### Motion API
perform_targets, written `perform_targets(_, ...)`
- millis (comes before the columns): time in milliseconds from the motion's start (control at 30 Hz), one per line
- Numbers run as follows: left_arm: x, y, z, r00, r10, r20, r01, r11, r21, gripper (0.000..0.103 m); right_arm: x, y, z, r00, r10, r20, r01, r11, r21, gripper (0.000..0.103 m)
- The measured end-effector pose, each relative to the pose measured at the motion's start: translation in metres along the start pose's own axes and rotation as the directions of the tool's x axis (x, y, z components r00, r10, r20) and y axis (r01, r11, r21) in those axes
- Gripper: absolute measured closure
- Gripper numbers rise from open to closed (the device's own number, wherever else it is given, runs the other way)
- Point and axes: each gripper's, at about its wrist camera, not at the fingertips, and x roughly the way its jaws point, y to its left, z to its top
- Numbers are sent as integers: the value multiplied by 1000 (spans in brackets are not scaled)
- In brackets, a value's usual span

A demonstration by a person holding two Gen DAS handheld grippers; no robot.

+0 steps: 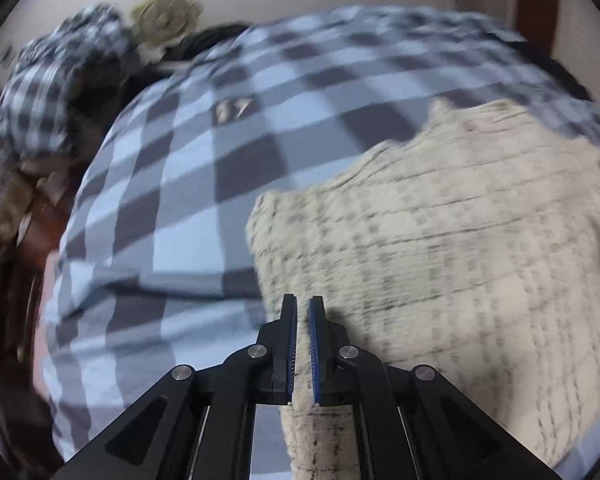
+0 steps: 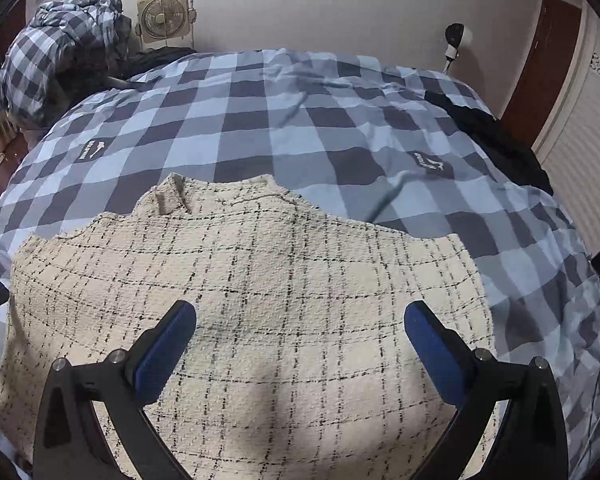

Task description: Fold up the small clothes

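Cream plaid garment (image 2: 252,300) spread flat on a checked bed cover (image 2: 284,120), both tongs above it.

Blue-and-grey checked cover across the whole bed; bundled checked bedding (image 2: 64,48) heaped at the far left corner, a small fan (image 2: 164,16) beside it against the pale wall (image 2: 360,12), dark clothing (image 2: 496,136) at the far right edge, a brown door (image 2: 548,60) behind. Left gripper (image 1: 303,304) closed to a thin slit, nothing between the pads, over the garment's left edge where cream meets cover. Right gripper (image 2: 300,320) spread wide, empty, garment's middle showing between the blue pads (image 2: 432,348), fabric apparently clear of both.
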Motion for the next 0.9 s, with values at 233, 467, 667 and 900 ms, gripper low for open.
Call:
perform_targets(233,-13,13,3,999,-49,8,50,998,-43,99,2,-3,0,999,44,-23,-42,998,51,1)
perform_targets(467,-23,9,-1,972,-233,7,233,971,-54,99,5,-3,-2,996,70,-47,-66,995,80,1)
perform_targets(667,-27,-4,-9,965,-243,-104,249,967,58,99,-1,6,-3,997,64,-38,-62,997,47,1)
perform_targets(900,-45,-23,-22,975,-161,-155,188,965,181,99,-8,10,0,996,88,-27,-86,995,41,1)
